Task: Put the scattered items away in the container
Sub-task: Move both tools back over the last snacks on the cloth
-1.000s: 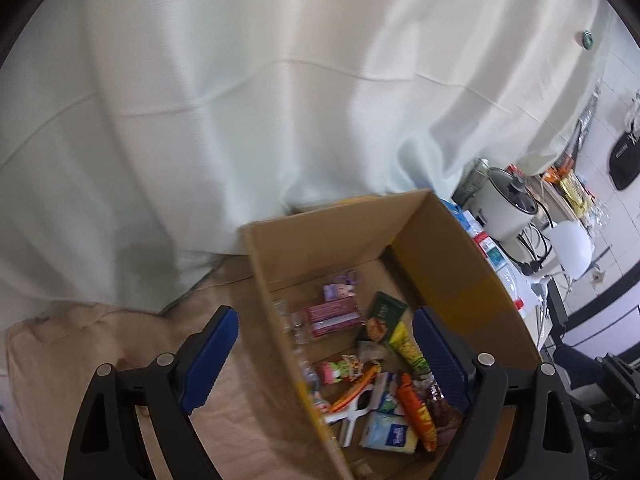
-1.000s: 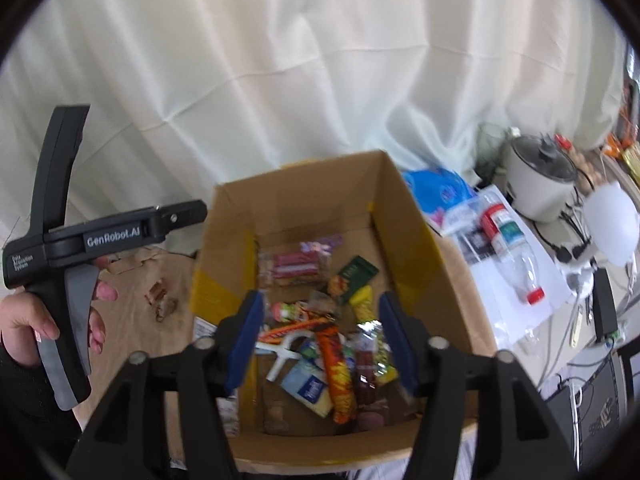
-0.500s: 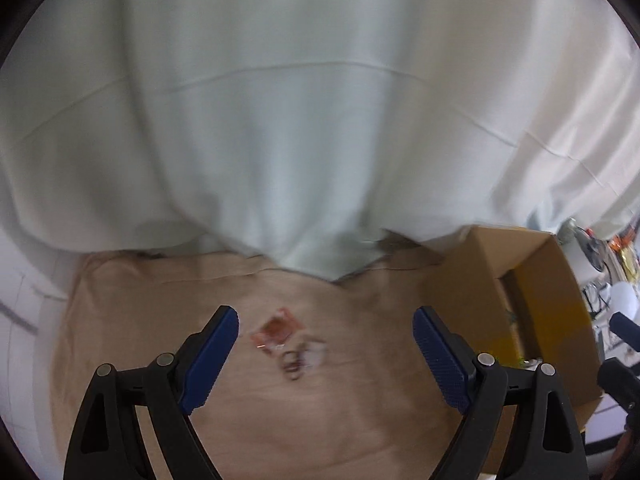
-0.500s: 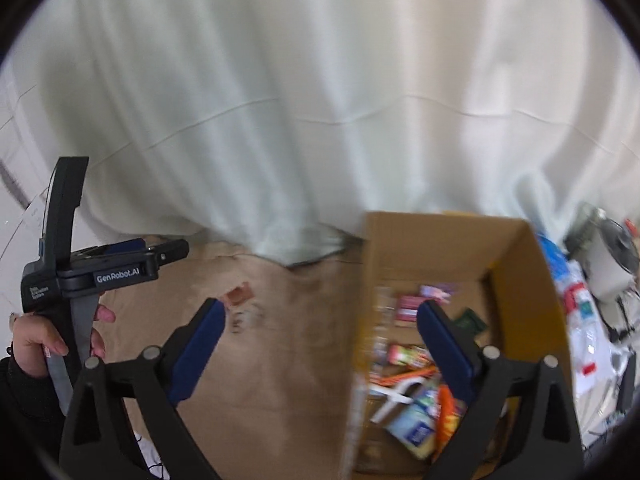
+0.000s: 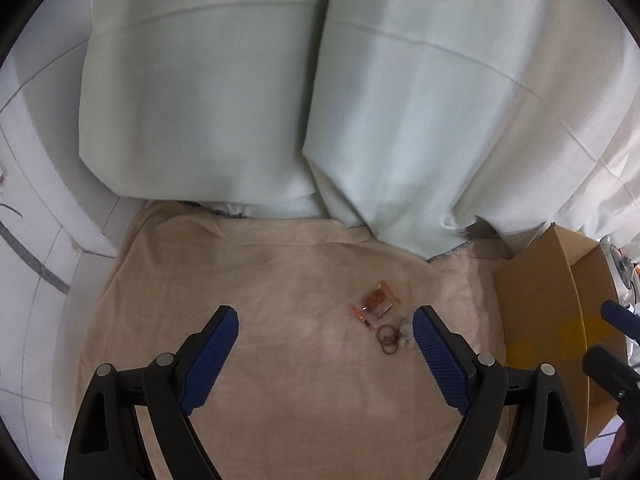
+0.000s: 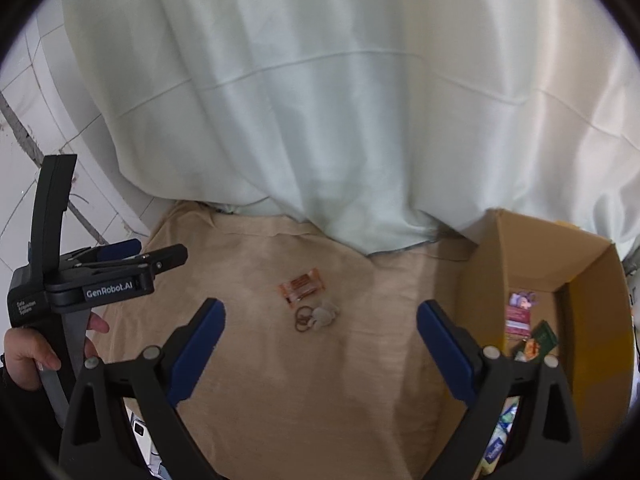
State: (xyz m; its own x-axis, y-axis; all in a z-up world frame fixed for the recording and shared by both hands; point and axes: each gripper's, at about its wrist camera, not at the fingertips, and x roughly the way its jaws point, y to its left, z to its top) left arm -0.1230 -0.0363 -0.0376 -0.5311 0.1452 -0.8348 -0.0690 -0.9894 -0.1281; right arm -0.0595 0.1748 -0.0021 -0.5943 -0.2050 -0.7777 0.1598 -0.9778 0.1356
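An orange snack packet (image 5: 375,303) (image 6: 301,286) lies on the beige cloth (image 5: 280,300), with brown hair ties (image 5: 387,336) (image 6: 303,318) and a small pale object (image 6: 324,314) right beside it. The cardboard box (image 5: 552,312) (image 6: 496,264) stands at the right, holding several packets (image 6: 518,316). My left gripper (image 5: 326,322) hangs open above the cloth, the items just inside its right finger. My right gripper (image 6: 320,316) is open too, over the items. The left gripper's body (image 6: 100,280) shows in the right wrist view, held by a hand (image 6: 32,354).
A pale green curtain (image 5: 320,100) hangs behind the table and drapes onto the cloth's far edge. White tiled wall (image 5: 36,200) is at the left. Bare cloth spreads to the left and in front of the items.
Both grippers have swung left, away from over the box to above the cloth. The box has slid to the right edge of both views and the snack packet and hair ties have come into view.
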